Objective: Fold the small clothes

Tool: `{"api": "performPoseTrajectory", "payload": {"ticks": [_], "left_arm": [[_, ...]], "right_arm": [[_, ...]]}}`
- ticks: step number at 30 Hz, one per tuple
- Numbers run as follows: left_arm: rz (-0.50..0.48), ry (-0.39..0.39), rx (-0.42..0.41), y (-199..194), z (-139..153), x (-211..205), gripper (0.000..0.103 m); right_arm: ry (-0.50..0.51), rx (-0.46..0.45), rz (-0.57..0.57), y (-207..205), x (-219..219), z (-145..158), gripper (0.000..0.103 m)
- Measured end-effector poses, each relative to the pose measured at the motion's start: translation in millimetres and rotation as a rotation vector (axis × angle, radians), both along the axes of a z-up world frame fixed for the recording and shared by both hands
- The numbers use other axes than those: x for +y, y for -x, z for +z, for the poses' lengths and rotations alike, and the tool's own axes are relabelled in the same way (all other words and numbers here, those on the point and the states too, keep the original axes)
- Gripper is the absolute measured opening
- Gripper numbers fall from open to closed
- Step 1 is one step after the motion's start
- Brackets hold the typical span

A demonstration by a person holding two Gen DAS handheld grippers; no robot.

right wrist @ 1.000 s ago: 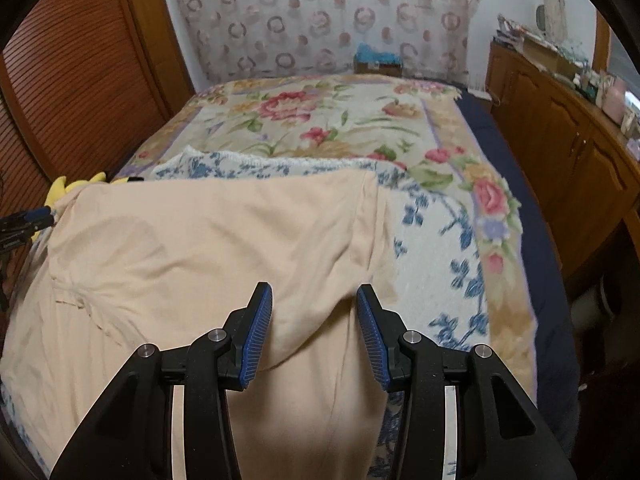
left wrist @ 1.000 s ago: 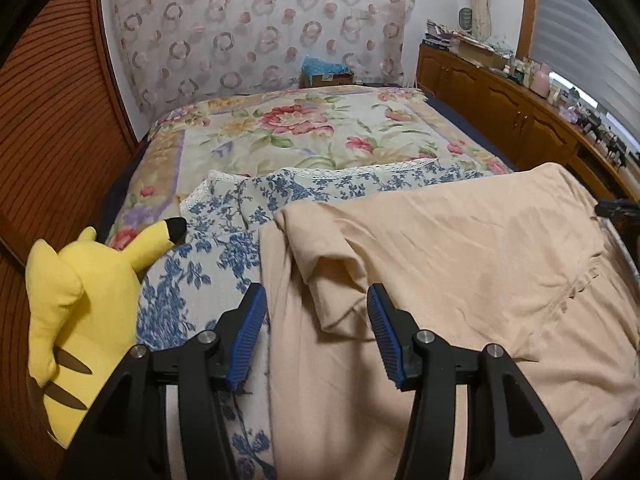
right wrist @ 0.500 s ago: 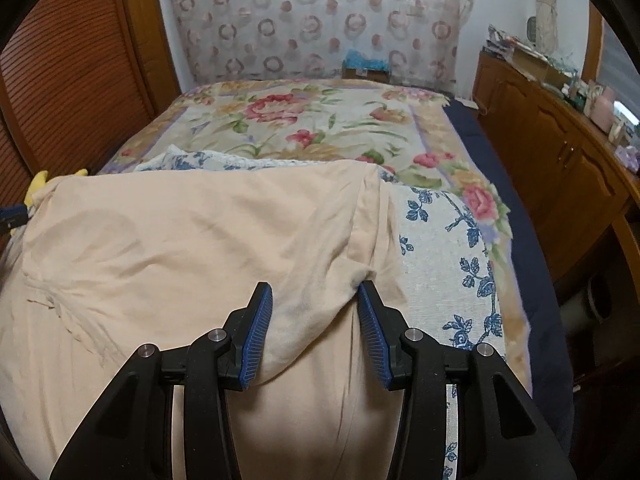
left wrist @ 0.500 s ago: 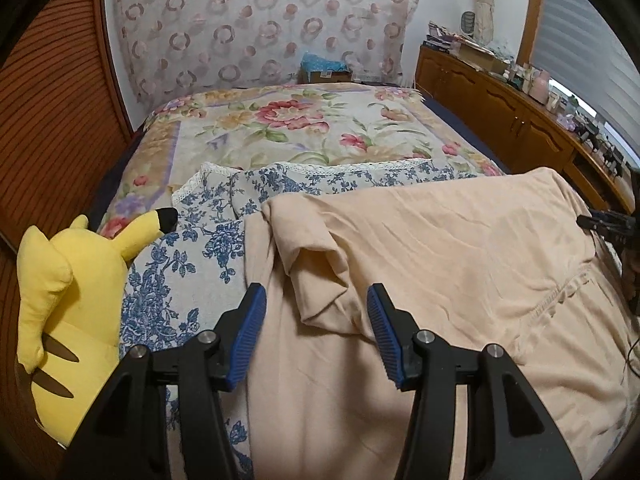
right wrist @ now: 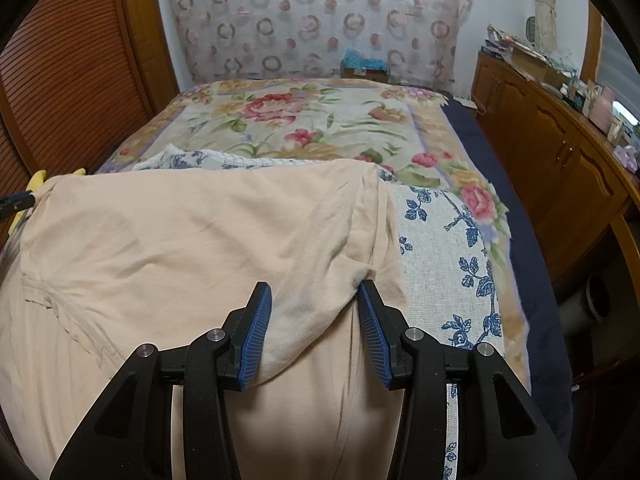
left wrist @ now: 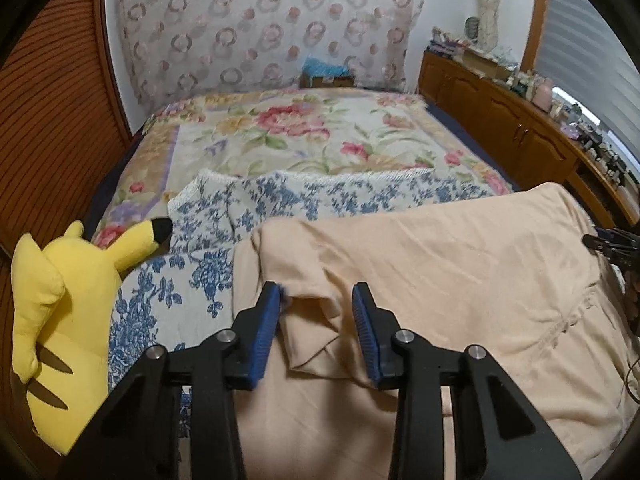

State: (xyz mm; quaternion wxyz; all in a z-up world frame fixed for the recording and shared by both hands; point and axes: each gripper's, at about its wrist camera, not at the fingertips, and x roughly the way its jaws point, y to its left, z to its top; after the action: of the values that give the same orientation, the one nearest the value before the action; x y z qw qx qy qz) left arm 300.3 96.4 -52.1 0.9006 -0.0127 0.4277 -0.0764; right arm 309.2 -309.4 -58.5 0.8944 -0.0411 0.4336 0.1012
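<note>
A peach garment [left wrist: 460,264] lies spread on the bed over a blue floral cloth [left wrist: 180,284]. My left gripper [left wrist: 316,300] is open, its jaws on either side of a folded flap at the garment's left edge. In the right wrist view the garment [right wrist: 180,240] fills the lower left. My right gripper [right wrist: 314,292] is open, its jaws on either side of a bunched fold at the garment's right edge. Neither gripper holds the cloth.
A yellow plush toy [left wrist: 56,300] lies at the left edge of the bed. A flowered bedspread [left wrist: 300,136] covers the far half. Wooden cabinets [right wrist: 560,140] with clutter on top run along the right. A slatted wooden door [left wrist: 52,120] stands on the left.
Both grippers have moved forward over the garment's edges. The left jaws stand closer together than before. The garment's folds now reach between both pairs of jaws.
</note>
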Motion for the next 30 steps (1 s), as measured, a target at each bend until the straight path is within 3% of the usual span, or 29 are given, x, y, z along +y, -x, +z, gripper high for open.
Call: {"api": "performPoseTrajectory", "payload": {"ticks": [2,13,15,17,30], "left_arm": [[0.002,0.004,0.014,0.0,-4.7,-0.1,0.035],[0.029,0.006,0.039,1.5,-17.0,6.6,0.007],[0.044,0.013,0.024,5.2,-12.0,6.6,0.006],[0.049,0.01,-0.001,10.5,-2.5,5.1,0.005],[0.059,0.064,-0.178,44.2,61.9,10.5,0.005]], "right_arm": [[-0.001,0.0,0.0,0.1,0.3,0.0,0.045],[-0.003,0.0,0.0,0.8,0.9,0.1,0.045],[0.001,-0.004,-0.01,0.8,0.4,0.7,0.039],[-0.03,-0.015,0.004,3.3,-0.1,3.9,0.006],[-0.146,-0.176,0.113,37.3,11.0,85.3,0.0]]}}
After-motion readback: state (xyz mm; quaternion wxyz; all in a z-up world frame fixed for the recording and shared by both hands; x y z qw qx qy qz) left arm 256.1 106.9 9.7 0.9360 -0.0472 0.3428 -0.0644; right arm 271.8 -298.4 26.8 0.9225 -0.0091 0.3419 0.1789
